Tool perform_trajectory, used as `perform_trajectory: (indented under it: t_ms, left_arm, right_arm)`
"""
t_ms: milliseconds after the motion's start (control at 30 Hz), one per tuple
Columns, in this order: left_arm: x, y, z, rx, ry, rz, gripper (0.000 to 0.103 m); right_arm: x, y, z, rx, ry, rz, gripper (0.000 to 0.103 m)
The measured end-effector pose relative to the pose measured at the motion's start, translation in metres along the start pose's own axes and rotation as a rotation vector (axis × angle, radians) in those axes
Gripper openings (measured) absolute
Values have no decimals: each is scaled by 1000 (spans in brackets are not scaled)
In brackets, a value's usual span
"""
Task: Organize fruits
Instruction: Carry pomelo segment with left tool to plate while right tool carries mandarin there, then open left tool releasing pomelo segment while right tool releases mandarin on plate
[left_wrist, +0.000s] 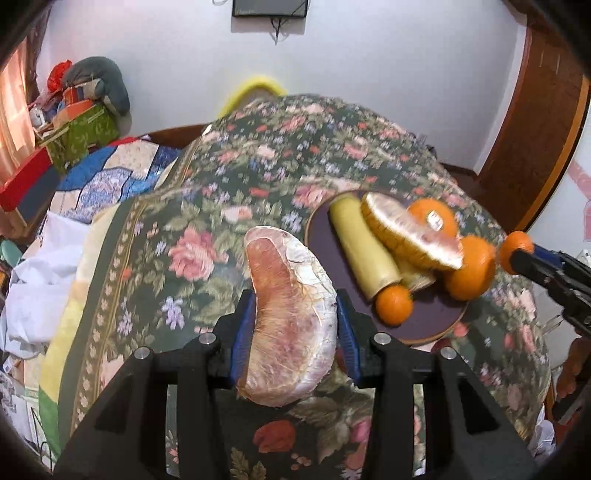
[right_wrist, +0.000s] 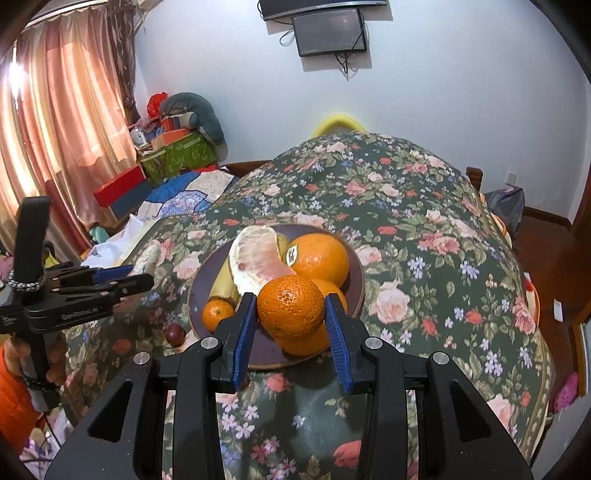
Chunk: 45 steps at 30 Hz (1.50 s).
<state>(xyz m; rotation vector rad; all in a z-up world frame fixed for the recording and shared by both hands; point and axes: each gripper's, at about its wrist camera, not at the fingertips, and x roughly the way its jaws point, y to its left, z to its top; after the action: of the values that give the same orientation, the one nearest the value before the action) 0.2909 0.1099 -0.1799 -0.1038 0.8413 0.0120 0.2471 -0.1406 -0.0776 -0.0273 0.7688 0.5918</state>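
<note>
The left gripper (left_wrist: 295, 314) has its blue pads clamped on a peeled pomelo wedge (left_wrist: 291, 317), held above the floral cloth (left_wrist: 177, 229). The right gripper (right_wrist: 291, 314) is closed around a small orange (right_wrist: 290, 308), just over the near rim of the plate (right_wrist: 354, 266). From that orange, a second pomelo wedge (right_wrist: 255, 258) lies at eleven o'clock, a stickered orange (right_wrist: 319, 258) at one o'clock, and a little tangerine (right_wrist: 217, 314) at nine o'clock.

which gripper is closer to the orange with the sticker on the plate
Right. The right gripper, holding a mandarin, hangs over the plate's near edge by the stickered orange; the left gripper is beside the plate.
</note>
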Motion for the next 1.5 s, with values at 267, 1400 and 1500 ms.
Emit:
perform_trajectory:
  t_ms: [267, 1400, 1500]
  left_arm:
    - [6, -23, 19, 38, -37, -41, 42]
    - [76, -28, 42, 7, 26, -91, 42]
    - [73, -32, 41, 26, 20, -84, 42]
  right_arm:
    - [11, -5, 17, -9, -24, -9, 34]
    - [112, 2, 63, -115, 117, -11, 35]
    - [112, 2, 62, -108, 122, -6, 35]
